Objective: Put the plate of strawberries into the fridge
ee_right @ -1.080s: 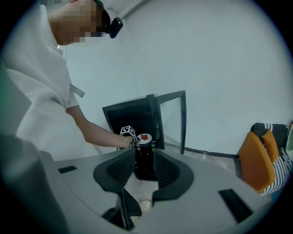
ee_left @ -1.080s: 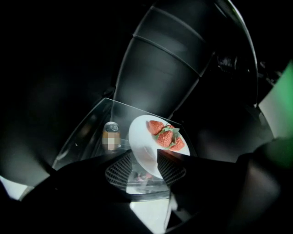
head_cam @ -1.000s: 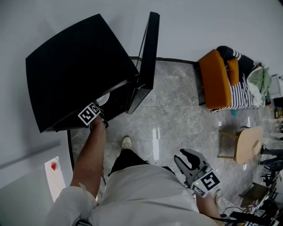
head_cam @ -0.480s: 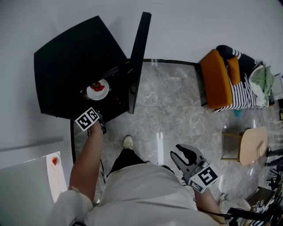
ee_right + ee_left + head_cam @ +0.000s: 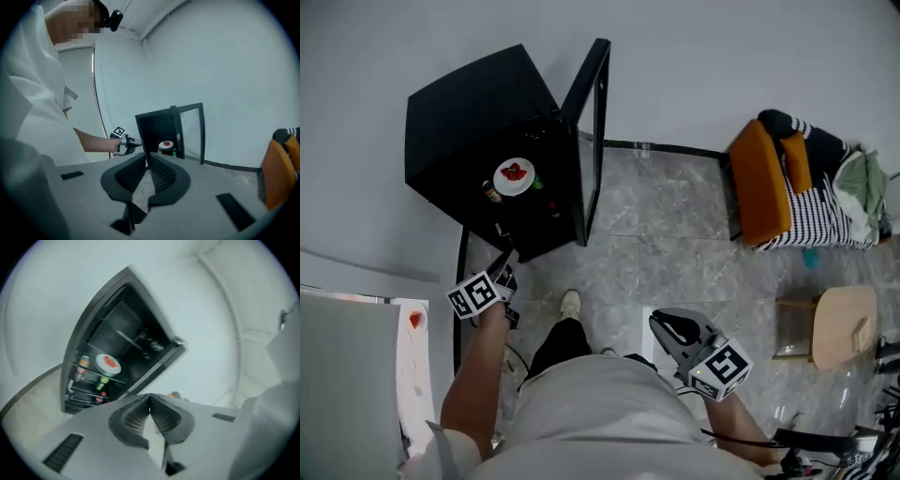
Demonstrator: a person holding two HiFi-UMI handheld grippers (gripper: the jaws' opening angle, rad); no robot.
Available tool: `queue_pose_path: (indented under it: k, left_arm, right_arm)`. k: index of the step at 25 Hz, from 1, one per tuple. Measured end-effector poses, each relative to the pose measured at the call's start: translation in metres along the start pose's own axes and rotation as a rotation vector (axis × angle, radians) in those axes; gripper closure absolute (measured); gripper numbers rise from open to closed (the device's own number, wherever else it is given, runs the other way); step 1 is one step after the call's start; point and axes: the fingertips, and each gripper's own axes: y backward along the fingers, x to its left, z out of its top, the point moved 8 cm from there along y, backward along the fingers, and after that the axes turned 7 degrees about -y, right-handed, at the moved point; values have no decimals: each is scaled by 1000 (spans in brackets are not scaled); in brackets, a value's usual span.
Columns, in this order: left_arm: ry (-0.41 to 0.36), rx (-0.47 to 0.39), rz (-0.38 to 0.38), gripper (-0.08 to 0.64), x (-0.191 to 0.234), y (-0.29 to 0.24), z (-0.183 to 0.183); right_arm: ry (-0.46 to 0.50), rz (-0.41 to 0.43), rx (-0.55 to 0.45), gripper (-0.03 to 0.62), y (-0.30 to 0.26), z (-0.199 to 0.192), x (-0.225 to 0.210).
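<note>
The white plate of strawberries (image 5: 514, 175) rests on a shelf inside the black fridge (image 5: 473, 112), whose door (image 5: 592, 131) stands open. In the left gripper view the plate (image 5: 108, 363) shows on that shelf, well beyond my left gripper (image 5: 150, 401), which is shut and empty. From the head view, the left gripper (image 5: 506, 272) hangs just in front of the fridge's lower edge. My right gripper (image 5: 673, 328) is near my waist; its jaws have just been closing with nothing between them, and the tips (image 5: 146, 157) all but meet. The plate (image 5: 166, 144) is far ahead of it.
Bottles (image 5: 491, 192) stand on the shelf beside the plate. An orange chair (image 5: 764, 178) with striped cloth sits at the right, a wooden stool (image 5: 839, 323) below it. A white counter (image 5: 347, 375) with a red-stained sheet (image 5: 414, 321) is at my left. My shoe (image 5: 569, 303) is on the tiled floor.
My left gripper pulled back out of the fridge, leaving the plate on the shelf, and drew toward me. The right gripper's jaws went from wide open to closed and shifted slightly left.
</note>
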Motion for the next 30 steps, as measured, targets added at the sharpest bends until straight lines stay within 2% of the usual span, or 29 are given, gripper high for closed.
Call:
queue_pose_path:
  k: [2, 5, 7, 11, 15, 23, 26, 30]
  left_arm:
    - [-16, -6, -86, 546, -34, 35, -18]
    - [2, -28, -184, 548, -77, 90, -44]
    - [-30, -10, -208, 548, -104, 124, -59]
    - [-161, 87, -235, 548, -146, 174, -87]
    - [-196, 122, -265, 548, -178, 206, -107]
    - [-240, 104, -354, 548, -204, 271, -128]
    - [-253, 95, -365, 548, -201, 308, -138]
    - [-227, 73, -383, 548, -191, 362, -158]
  right_arm:
    - [-1, 31, 13, 558, 15, -14, 8]
    - [1, 83, 38, 565, 28, -34, 21]
    - [2, 120, 48, 566, 34, -42, 32]
    - [24, 173, 38, 566, 37, -46, 58]
    - [47, 199, 36, 566, 34, -51, 79]
    - [75, 228, 56, 566, 41, -70, 142]
    - [86, 243, 61, 566, 41, -80, 179]
    - [101, 258, 70, 566, 43, -97, 236]
